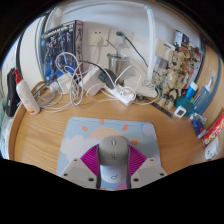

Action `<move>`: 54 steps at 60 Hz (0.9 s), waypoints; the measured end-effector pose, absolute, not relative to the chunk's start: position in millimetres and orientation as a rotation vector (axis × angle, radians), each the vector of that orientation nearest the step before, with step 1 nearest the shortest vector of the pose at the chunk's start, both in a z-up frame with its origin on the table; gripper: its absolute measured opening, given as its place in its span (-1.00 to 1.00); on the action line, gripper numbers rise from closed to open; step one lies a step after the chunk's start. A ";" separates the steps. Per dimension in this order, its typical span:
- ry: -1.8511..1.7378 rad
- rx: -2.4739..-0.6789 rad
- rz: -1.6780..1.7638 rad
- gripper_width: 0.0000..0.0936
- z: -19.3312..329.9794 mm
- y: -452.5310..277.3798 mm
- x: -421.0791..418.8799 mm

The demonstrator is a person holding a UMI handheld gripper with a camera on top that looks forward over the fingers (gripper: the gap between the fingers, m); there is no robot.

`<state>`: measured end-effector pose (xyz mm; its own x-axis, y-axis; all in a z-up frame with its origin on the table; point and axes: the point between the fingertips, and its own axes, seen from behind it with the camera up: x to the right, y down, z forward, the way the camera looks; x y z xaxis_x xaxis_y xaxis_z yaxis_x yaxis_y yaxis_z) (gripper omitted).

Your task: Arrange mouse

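Note:
A grey and white computer mouse [114, 160] sits between my gripper's [113, 165] two fingers, with the magenta pads [91, 163] pressing its left and right sides. The mouse is over a grey mouse mat [95, 130] that lies on the wooden desk [45, 135]. The mouse's rounded back faces the far side, its white front end toward the camera. I cannot tell whether the mouse rests on the mat or is held just above it.
Beyond the mat lie tangled white cables and a power strip [120, 93]. A white device [30, 97] lies at the far left. A boxed item [62, 42] and figurines [180, 70] stand along the back wall. Small items [207, 125] crowd the right edge.

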<state>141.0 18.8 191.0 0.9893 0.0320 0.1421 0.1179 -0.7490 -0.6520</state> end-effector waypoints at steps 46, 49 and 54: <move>-0.077 -2.310 -0.085 0.80 331.0 -19.1 125.0; -0.070 -2.283 -0.092 0.81 349.3 -23.8 124.3; -0.060 -2.245 -0.113 0.81 374.6 -33.6 120.8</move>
